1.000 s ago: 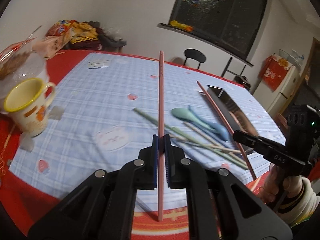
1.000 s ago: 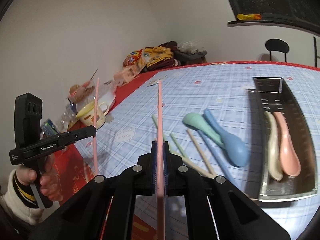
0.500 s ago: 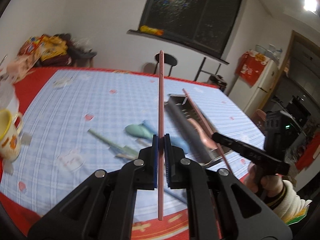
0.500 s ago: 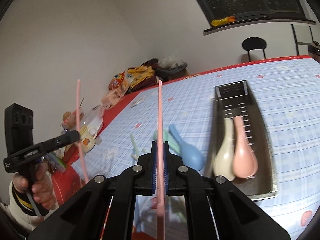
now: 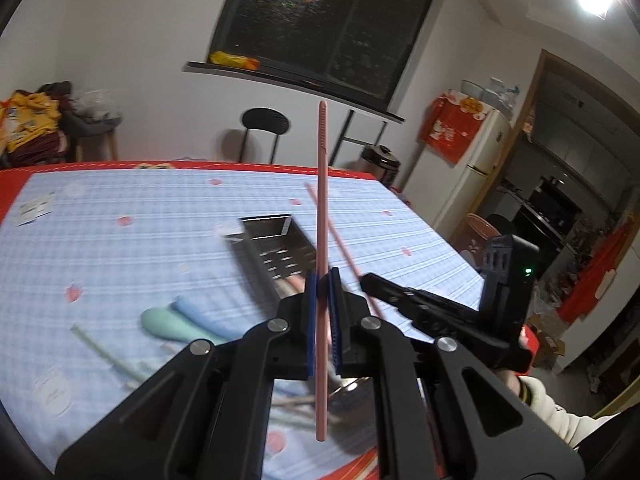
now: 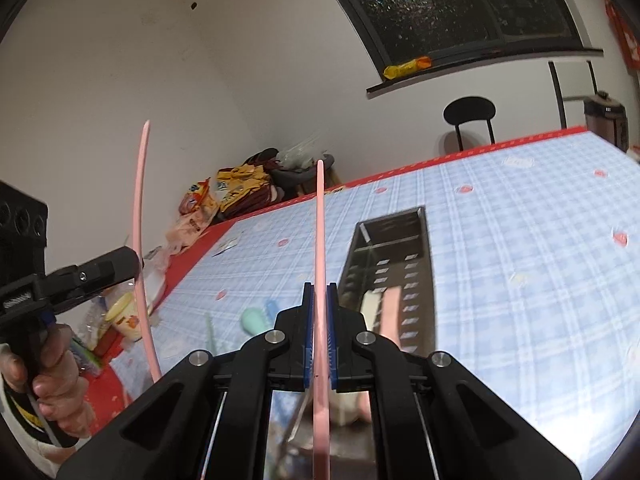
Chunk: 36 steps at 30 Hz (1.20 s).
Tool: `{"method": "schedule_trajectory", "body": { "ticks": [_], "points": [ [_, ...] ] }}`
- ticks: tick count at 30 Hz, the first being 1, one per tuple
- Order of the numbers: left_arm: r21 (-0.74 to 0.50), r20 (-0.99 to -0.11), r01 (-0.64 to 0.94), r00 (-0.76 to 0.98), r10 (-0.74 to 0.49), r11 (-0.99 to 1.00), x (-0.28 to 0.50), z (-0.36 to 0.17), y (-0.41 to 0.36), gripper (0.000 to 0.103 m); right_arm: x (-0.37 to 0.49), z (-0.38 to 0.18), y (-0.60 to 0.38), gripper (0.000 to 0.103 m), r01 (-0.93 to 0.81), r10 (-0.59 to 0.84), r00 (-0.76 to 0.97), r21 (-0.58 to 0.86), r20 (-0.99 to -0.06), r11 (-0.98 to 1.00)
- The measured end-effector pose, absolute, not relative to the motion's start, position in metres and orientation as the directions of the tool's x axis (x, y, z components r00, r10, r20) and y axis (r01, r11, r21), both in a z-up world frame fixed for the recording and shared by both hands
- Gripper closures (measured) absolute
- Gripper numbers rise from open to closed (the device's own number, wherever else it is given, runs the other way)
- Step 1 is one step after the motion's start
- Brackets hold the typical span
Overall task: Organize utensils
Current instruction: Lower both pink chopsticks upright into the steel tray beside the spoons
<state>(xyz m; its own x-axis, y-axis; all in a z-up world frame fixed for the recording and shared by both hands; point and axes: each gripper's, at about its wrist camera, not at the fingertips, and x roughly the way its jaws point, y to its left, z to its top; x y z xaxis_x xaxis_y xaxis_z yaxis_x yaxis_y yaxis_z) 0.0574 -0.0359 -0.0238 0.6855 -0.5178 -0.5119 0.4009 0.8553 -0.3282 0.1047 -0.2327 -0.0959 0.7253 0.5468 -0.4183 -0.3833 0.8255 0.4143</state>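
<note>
1. left gripper (image 5: 323, 280) clamped tight on a pink chopstick (image 5: 322, 208); stick stands near upright in the left wrist view, tip above the jaws and tail hanging below them.
2. right gripper (image 6: 319, 292) pinched shut on a second pink chopstick (image 6: 320, 220), same near-vertical pose between its blue pads (image 6: 307, 320).
3. each tool shows in the other's camera: right gripper (image 5: 374, 280) at the right of the left wrist view with its chopstick (image 5: 340, 240) slanting up to the left; left gripper (image 6: 134, 256) at the left of the right wrist view, its chopstick (image 6: 140, 216) bowed by the lens.
4. hand (image 6: 56, 380) wrapped round the left tool's handle; pale sleeve (image 5: 560, 412) behind the right tool.
5. metal utensil tray (image 6: 424, 240) lies on the blue checked tablecloth (image 5: 120, 248), long axis running away from the grippers, perforated floor. inside it, near end: a white spoon (image 6: 370, 308) and a pink spoon (image 6: 390, 308) side by side, blurred.
6. both chopsticks are held above the table, near end of the tray just beyond the jaws; can't tell if either is directly over it.
7. loose on the cloth left of the tray: green spoon (image 5: 168, 322) and blue spoon (image 5: 196, 310) touching, a green chopstick (image 5: 104, 354) nearer the table edge, more sticks blurred under the gripper body.
8. yellow-rimmed mug (image 6: 124, 316) at the table's left edge on the red undercloth (image 6: 200, 240).
</note>
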Motion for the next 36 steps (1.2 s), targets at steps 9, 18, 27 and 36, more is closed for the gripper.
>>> {"method": "schedule_trajectory", "body": {
  "ticks": [9,18,27,36],
  "points": [
    [-0.437,-0.530,0.378,0.626,-0.573,0.816,0.112,-0.044,-0.074,0.093,0.131,-0.106,-0.257,0.097,-0.353,0.553,0.726,0.469,-0.409,0.809],
    [-0.566,-0.559,0.303,0.542,-0.627,0.767,0.151,-0.088,-0.092,0.093,0.144,-0.128,-0.256,0.097,-0.302,0.536,0.695,0.482,-0.479,0.822],
    [-0.704,-0.538,0.199,0.478,-0.695,0.682,0.170,-0.121,-0.084,0.093,0.148,-0.133,-0.257,0.097,-0.275,0.522,0.687,0.484,-0.506,0.831],
    [-0.682,-0.591,0.180,0.434,-0.680,0.709,0.182,-0.141,-0.094,0.093,0.150,-0.137,-0.256,0.097,-0.270,0.519,0.680,0.482,-0.518,0.834]
  ]
}}
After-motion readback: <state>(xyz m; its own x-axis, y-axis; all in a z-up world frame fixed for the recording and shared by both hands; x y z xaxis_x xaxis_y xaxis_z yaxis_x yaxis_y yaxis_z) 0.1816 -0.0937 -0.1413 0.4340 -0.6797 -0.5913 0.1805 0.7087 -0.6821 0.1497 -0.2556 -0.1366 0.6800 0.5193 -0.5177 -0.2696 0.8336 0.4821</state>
